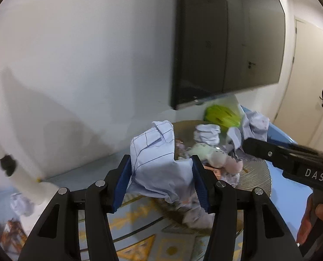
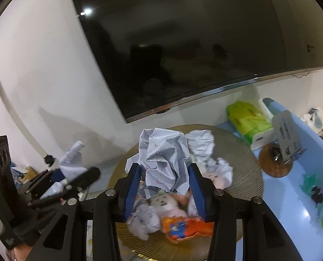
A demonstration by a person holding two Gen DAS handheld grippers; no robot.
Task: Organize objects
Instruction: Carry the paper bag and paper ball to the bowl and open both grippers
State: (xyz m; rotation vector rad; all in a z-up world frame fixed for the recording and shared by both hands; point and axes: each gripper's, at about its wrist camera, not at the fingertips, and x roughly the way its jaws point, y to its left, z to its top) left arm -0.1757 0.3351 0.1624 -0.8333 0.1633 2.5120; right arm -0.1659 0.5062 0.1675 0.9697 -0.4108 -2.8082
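My left gripper (image 1: pixel 161 161) is shut on a crumpled sheet of blue-lined paper (image 1: pixel 157 148), held up above a round golden tray (image 1: pixel 254 178). My right gripper (image 2: pixel 164 167) is shut on another crumpled sheet with handwriting (image 2: pixel 161 152), also over the tray (image 2: pixel 244 174). On the tray lie more paper balls (image 2: pixel 200 143), a pale plush toy (image 2: pixel 168 204) and an orange packet (image 2: pixel 187 228). In the right wrist view the left gripper's paper (image 2: pixel 72 161) shows at the left. One black finger (image 1: pixel 270 153) of the right gripper crosses the left wrist view.
A large dark TV (image 2: pixel 194 43) hangs on the white wall just behind the tray. A green tissue pack (image 2: pixel 248 117) and a metal stand (image 2: pixel 285 130) on a wooden coaster sit on the blue table (image 2: pixel 291 206). A white pole (image 1: pixel 20 174) leans at the left, above a patterned rug (image 1: pixel 139 245).
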